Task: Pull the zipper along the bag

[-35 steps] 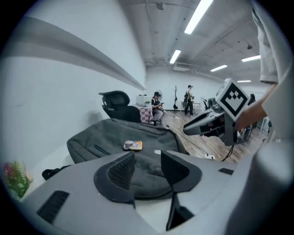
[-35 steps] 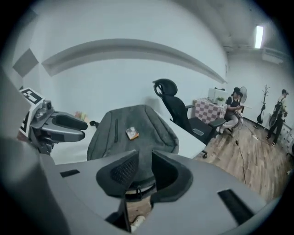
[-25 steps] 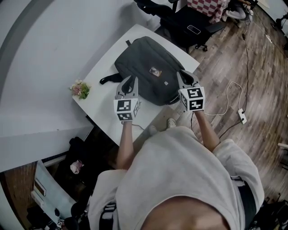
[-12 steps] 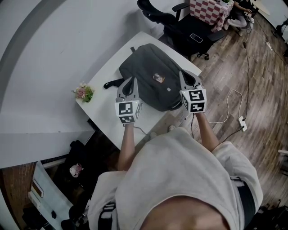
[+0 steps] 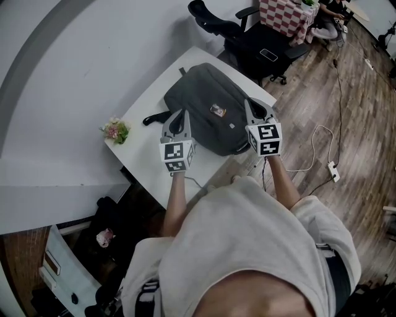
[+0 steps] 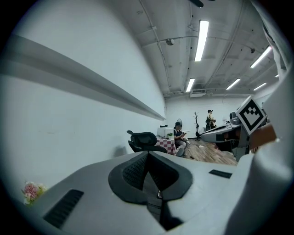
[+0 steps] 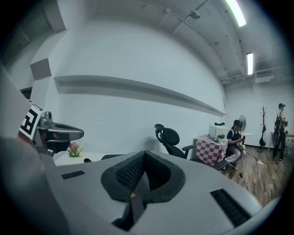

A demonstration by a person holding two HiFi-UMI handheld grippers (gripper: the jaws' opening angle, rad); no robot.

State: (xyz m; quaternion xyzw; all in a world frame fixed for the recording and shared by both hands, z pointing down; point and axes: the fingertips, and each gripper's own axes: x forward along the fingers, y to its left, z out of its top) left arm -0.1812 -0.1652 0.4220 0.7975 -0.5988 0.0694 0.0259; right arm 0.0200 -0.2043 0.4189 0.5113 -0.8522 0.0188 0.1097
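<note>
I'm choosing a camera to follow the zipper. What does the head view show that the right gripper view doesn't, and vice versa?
Head view only: the backpack from above, and the floor power strip. Right gripper view only: a close look at the right gripper with its jaws pressed together, and the ceiling lights. Both: table, flowers, office chair, left gripper.

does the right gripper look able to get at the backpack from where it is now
Probably yes. In the head view the right gripper hangs at the right edge of the backpack, with nothing between them. Its jaws are shut, so they would have to open before gripping anything.
</note>
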